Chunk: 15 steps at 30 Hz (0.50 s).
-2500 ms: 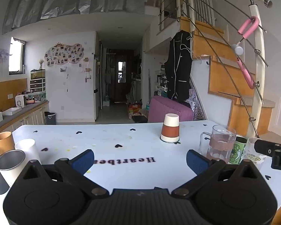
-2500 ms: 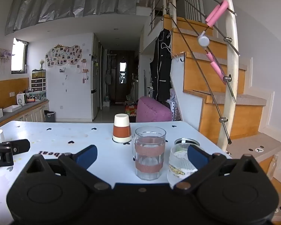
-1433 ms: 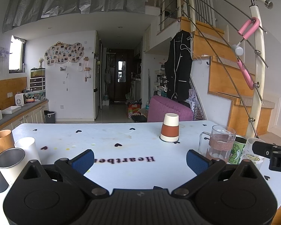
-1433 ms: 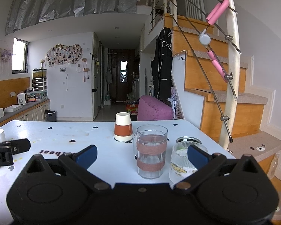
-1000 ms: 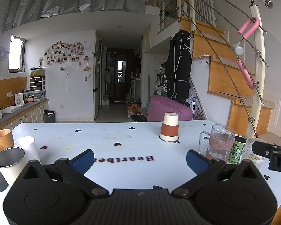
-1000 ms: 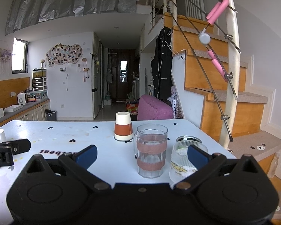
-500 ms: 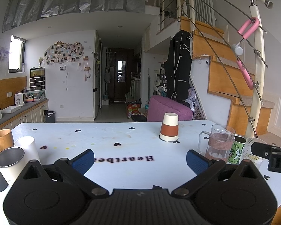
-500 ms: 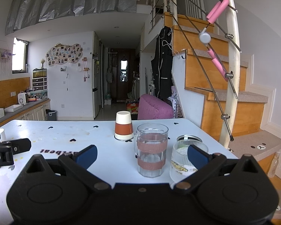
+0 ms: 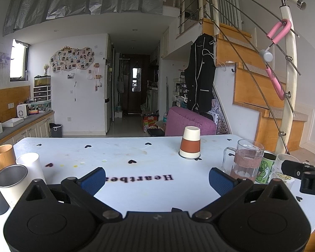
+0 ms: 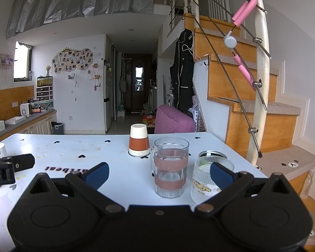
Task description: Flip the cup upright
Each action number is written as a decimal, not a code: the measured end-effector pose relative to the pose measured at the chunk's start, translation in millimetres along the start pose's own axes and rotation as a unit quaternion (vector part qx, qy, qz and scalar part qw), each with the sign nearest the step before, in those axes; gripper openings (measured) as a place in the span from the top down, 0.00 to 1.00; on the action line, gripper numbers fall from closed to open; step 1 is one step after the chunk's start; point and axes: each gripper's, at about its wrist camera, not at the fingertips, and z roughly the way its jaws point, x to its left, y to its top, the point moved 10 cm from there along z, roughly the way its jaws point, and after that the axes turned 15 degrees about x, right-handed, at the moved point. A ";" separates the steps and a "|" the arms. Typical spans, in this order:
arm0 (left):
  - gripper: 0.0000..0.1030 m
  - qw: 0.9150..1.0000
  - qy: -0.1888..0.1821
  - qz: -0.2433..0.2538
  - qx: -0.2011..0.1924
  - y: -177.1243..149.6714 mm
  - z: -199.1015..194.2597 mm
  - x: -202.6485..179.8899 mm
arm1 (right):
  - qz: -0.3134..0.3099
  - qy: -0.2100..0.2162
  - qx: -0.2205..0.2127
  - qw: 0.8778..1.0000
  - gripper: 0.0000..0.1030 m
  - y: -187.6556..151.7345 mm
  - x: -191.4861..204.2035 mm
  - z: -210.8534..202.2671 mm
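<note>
Pre-grasp, nothing touched yet. Paper cup (image 9: 190, 143) sits rim-down on the far side of the table (image 9: 119, 155), well apart from both claws. Left gripper (image 9: 157, 177) and right gripper (image 10: 160, 172) both spread wide, empty. Glass mug (image 10: 171, 166) stands just near-right of the cup, so my call is to reach in with the left, pinch the cup's side, then rotate.

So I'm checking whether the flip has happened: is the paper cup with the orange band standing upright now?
No, the paper cup sits mouth-down on the table, its closed base on top, and no fingers touch it.
</note>
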 end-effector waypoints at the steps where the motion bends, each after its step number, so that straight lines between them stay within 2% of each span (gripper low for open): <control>1: 0.00 1.000 0.000 0.000 0.000 0.0 0.0 0.0 | 0.000 0.000 0.000 1.000 0.00 0.2 -0.1 -0.1; 15: 0.00 1.000 0.000 0.000 0.001 0.5 -0.1 -0.4 | 0.000 -0.001 0.001 1.000 0.00 -2.8 1.4 2.1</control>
